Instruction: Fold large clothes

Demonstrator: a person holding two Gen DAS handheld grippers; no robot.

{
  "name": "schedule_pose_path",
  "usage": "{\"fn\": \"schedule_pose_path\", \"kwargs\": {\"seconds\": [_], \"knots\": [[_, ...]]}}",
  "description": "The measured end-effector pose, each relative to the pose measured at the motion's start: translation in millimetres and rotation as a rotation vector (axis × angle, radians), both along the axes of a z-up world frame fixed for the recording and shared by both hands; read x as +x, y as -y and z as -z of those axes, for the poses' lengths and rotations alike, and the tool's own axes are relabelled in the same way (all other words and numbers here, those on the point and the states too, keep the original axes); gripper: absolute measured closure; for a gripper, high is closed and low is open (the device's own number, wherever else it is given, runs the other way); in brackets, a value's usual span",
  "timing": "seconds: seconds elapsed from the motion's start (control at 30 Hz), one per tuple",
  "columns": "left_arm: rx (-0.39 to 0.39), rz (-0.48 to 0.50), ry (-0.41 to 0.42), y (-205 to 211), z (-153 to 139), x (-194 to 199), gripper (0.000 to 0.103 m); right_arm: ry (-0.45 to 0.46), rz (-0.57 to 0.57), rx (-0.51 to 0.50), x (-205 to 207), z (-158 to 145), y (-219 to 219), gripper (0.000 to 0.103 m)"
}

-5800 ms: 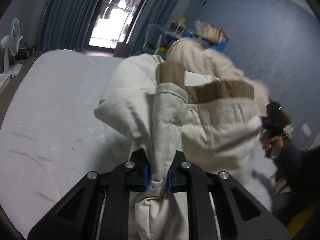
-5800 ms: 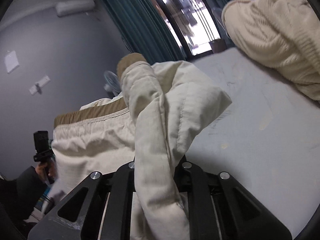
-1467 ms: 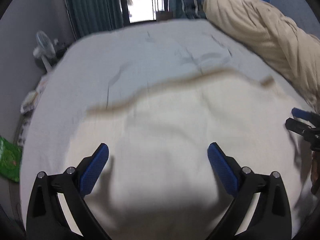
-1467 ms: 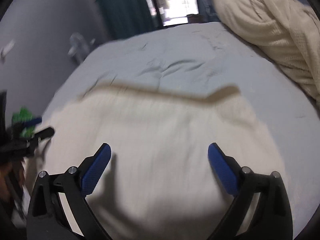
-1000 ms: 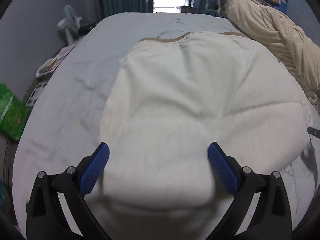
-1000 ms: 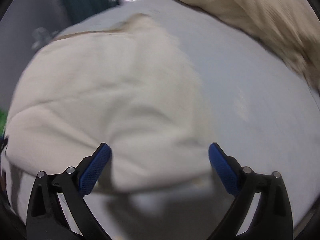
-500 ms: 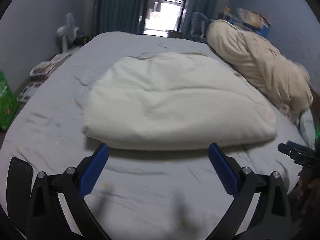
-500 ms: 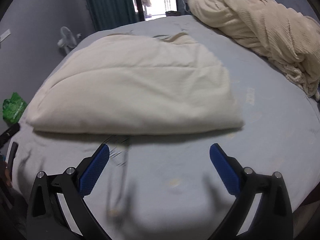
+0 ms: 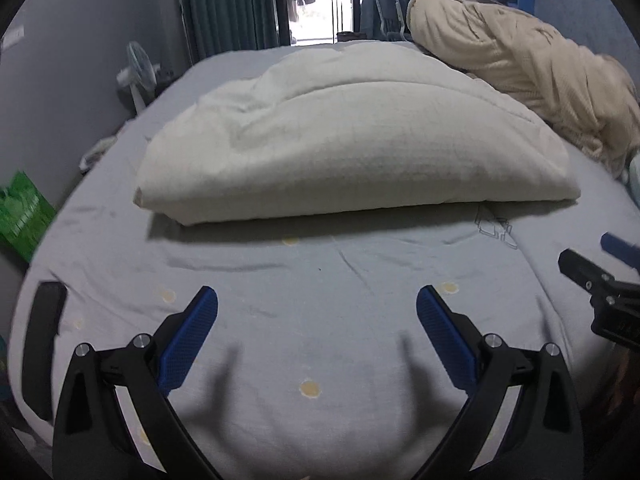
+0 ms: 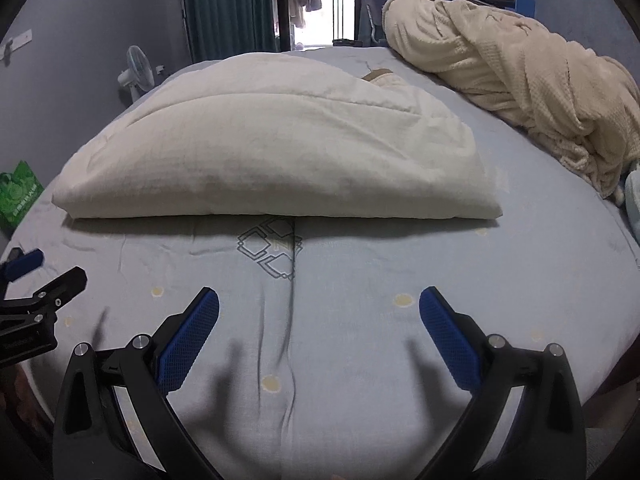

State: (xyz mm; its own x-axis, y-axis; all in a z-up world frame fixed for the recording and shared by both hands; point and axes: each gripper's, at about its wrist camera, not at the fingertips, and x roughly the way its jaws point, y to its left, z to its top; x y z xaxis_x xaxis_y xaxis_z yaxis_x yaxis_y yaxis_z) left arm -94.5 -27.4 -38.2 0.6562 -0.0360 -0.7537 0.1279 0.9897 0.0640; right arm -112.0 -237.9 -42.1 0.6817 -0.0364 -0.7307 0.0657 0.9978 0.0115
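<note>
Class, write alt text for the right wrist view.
A folded cream padded garment lies on a pale blue bedsheet, beyond the open right gripper with its blue-padded jaws spread. A rumpled beige blanket lies to the right.

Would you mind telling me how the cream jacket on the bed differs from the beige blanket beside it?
The jacket lies folded into a flat, smooth bundle mid-bed; the blanket is heaped and rumpled along the far right side. The jacket's fabric looks finely quilted with a tan trim; the blanket's is fluffy and ribbed. Both are pale and rest on the grey sheet.
</note>
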Motion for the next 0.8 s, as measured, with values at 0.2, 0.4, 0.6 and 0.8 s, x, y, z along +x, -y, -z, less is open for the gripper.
{"fn": "schedule_pose_path", "kwargs": {"seconds": [0.2,0.4,0.6,0.8], "knots": [[-0.020,0.018,0.023,2.0,-3.8,-1.3,0.008,0.012,0.017,0.007,-0.9,-0.6,1.3,0.007],[-0.029,0.018,0.019,1.1,-4.1,1.0,0.008,0.004,0.023,0.012,-0.8,1.2,2.4,0.006],[-0.032,0.020,0.018,1.1,-3.6,0.3,0.008,0.004,0.023,0.005,-0.6,1.5,2.0,0.006],[-0.035,0.019,0.019,0.4,-4.0,0.2,0.008,0.001,0.021,0.003,-1.7,2.3,-0.1,0.006]]}}
